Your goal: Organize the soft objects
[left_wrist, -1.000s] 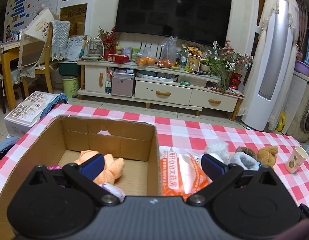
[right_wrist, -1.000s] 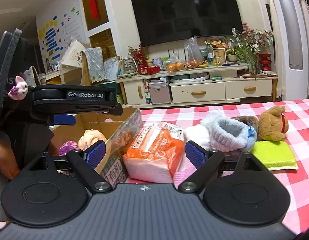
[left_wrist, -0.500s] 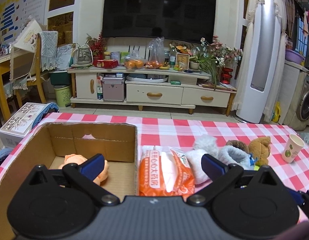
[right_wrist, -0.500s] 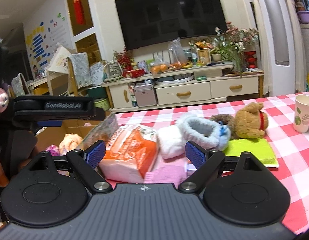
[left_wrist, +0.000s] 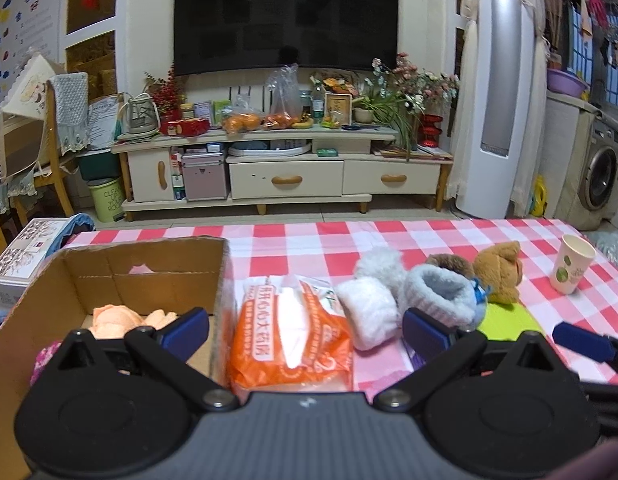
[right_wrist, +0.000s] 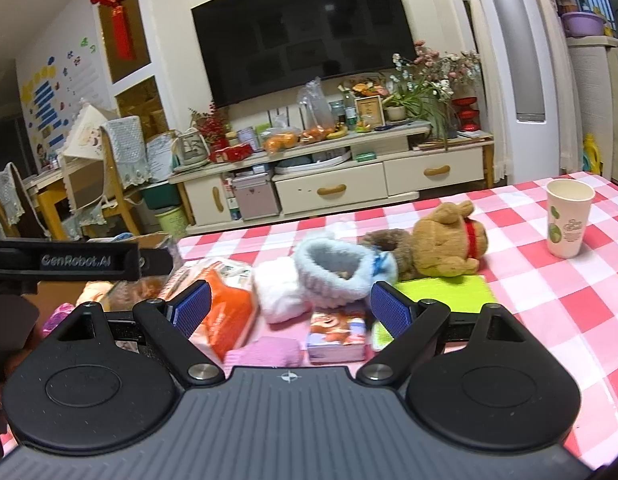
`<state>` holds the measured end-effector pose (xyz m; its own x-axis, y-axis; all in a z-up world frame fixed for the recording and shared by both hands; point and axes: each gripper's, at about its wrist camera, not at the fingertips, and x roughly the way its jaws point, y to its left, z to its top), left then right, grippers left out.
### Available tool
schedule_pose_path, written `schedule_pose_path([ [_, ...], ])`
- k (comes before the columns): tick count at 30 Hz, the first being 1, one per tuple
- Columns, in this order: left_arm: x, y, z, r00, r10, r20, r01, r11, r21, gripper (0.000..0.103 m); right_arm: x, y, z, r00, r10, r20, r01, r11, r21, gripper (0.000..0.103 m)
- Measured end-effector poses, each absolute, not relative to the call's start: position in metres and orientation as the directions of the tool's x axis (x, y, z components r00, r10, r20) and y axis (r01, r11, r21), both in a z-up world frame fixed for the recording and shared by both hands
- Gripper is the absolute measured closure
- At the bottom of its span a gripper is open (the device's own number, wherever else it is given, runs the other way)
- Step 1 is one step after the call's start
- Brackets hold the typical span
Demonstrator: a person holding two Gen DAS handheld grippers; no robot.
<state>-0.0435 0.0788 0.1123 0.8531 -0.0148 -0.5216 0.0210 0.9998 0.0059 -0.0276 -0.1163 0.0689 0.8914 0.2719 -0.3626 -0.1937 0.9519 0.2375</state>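
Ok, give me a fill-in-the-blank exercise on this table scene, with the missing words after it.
1. The peach plush toy lies inside the ____ box.
2. The tissue pack beside the box has ____ wrapping.
3. The paper cup stands ____ on the checked cloth.
4. The jaws of the left gripper and the right gripper are both ____.

Missing words: cardboard; orange; upright; open

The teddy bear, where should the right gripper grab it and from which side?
Grip the teddy bear across its belly from above with the right gripper. It lies on its side, round belly uppermost, with a slipper crowding its near-left flank.
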Motion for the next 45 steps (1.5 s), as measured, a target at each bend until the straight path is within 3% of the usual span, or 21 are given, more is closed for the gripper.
schedule_pose_path([
  [11, -0.049, 0.05, 0.099, 0.825, -0.06, -0.562, 0.094, 0.995, 0.032, 0.001, -0.029, -0.134, 0.06, 0.912, 0.166, -0.374, -0.075, 0.967, 0.245, 0.0],
  [20, -0.052, 0.03, 0.08, 0.76, -0.118, -0.639, 0.148, 0.989, -0.007, 0.001, -0.003, -0.153, 0.04, 0.887, 0.08, -0.455, 0.038, 0.969, 0.244, 0.0],
  [25, -0.053, 0.016, 0.066, 0.73, -0.125, -0.672, 0.171, 0.985, 0.002, 0.001, 0.007, -0.164, 0.033, 0.856, 0.099, -0.507, 0.075, 0.947, 0.311, 0.0],
  [29, -0.051, 0.008, 0.055, 0.704, -0.126, -0.699, 0.182, 0.983, 0.007, 0.001, 0.009, -0.169, 0.025, 0.815, 0.19, -0.548, 0.096, 0.887, 0.451, 0.0],
  [37, -0.047, 0.002, 0.041, 0.689, -0.094, -0.719, 0.172, 0.984, 0.036, 0.001, 0.009, -0.172, 0.009, 0.768, 0.357, -0.532, 0.114, 0.741, 0.662, 0.0],
  [45, -0.039, 0.004, 0.033, 0.68, -0.082, -0.729, 0.147, 0.989, 0.027, 0.003, 0.013, -0.173, 0.005, 0.789, 0.379, -0.484, 0.144, 0.651, 0.745, 0.0],
])
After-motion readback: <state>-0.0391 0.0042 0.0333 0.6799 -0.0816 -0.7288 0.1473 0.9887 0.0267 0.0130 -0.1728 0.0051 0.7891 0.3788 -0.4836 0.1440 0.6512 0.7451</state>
